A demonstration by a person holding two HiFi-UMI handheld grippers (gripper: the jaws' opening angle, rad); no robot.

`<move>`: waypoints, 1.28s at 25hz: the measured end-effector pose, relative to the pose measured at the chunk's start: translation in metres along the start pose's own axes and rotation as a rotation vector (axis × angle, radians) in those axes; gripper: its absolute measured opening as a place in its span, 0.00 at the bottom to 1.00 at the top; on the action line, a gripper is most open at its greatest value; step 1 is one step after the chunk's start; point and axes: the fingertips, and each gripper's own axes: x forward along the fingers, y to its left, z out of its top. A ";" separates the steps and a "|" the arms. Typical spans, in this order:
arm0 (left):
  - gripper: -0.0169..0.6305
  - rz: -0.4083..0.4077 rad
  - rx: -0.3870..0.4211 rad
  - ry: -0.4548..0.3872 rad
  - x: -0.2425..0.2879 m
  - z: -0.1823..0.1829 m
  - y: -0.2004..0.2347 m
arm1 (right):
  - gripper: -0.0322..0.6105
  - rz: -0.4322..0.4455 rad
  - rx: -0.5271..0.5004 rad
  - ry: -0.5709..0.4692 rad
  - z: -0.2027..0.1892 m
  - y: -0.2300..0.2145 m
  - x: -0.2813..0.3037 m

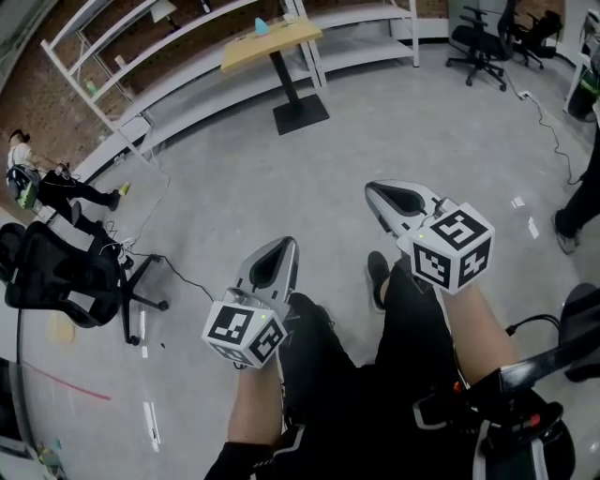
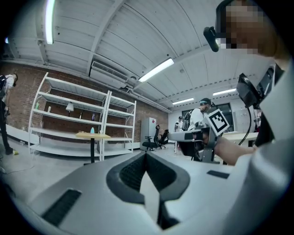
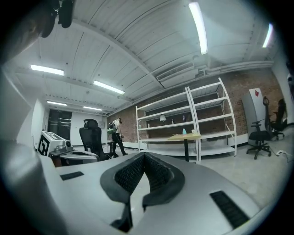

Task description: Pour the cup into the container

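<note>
Wooden surface (image 1: 281,39) and cup (image 1: 261,26) stand well apart. Left hand-held gripper (image 1: 280,248) and right hand-held gripper (image 1: 378,194) are closed, empty — a cable (image 1: 187,275) could snag feet.

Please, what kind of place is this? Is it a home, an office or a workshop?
Probably a large lab or workshop-style office, not a home: a brick wall lined with mostly bare white shelving racks, a bare grey floor with office chairs standing about, and one small wooden table.

No word, brand or number could be read. The left gripper (image 1: 284,243) and the right gripper (image 1: 376,191) carried only square patterns (image 1: 457,246).
</note>
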 end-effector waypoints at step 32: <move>0.03 0.028 0.013 -0.033 -0.060 0.015 -0.049 | 0.05 -0.061 0.014 -0.025 0.005 0.032 -0.090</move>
